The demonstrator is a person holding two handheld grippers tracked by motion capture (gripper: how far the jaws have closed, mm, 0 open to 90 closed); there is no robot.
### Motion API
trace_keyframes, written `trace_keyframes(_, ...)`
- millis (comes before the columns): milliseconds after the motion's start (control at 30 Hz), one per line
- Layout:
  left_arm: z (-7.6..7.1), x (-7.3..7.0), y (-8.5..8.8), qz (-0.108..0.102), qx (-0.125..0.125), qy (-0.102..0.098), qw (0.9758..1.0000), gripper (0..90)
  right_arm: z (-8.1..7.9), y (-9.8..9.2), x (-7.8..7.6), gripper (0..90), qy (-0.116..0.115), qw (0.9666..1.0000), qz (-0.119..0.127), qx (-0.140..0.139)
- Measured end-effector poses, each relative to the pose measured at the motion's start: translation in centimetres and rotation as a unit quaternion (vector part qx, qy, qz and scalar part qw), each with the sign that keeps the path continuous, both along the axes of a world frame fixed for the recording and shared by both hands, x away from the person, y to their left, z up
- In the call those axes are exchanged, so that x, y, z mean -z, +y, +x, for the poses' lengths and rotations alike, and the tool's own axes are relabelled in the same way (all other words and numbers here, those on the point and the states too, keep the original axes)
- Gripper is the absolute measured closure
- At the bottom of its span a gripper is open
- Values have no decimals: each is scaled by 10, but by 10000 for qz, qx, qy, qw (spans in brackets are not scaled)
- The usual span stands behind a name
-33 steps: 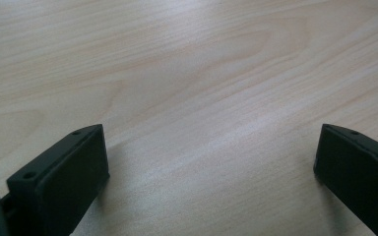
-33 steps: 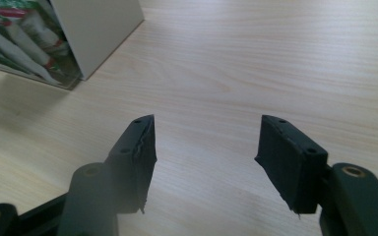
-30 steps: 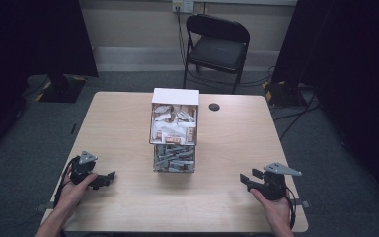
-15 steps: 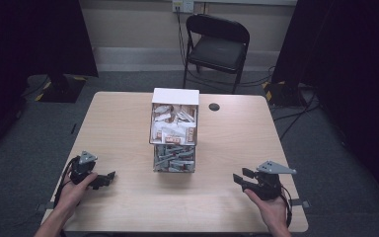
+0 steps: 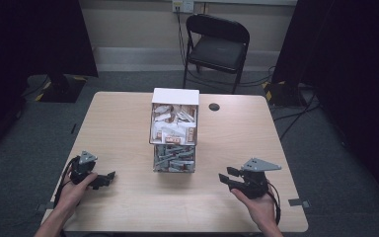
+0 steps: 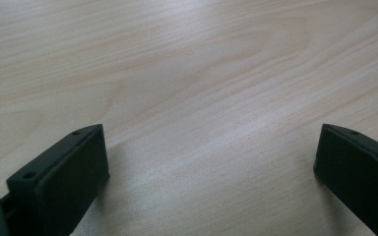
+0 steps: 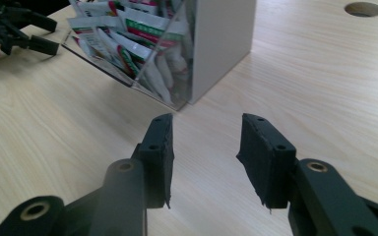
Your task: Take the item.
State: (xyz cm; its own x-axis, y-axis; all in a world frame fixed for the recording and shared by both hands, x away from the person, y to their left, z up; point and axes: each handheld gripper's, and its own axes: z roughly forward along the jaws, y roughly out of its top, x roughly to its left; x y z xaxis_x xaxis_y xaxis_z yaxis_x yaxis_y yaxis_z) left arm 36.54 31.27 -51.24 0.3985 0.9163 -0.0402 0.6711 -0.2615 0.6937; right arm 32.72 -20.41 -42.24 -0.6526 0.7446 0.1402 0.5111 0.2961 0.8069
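Clear plastic box (image 5: 174, 131) of sachets stands mid-table, its long axis running twelve to six. Right gripper (image 5: 229, 178), jaws partly parted and empty, has it at ten o'clock, nearer than the wide-spread left gripper (image 5: 107, 177).

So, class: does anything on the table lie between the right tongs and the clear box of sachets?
Nothing visible does. The right tongs are open and aimed at the clear plastic dispenser box of paper sachets, with bare light wooden table between them. The left tongs sit off to the box's far side.
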Motion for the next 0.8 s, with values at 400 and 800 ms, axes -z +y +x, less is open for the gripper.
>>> trace_keyframes(400, 0, 0, 0, 2, 2, 6, 10000, 0, 3, 35, -8, 600, -107, 9986, 94, -501)
trace_keyframes(800, 0, 0, 0, 1, 1, 0, 10000, 0, 7, 69, -10, 644, -155, 9949, 124, -989)
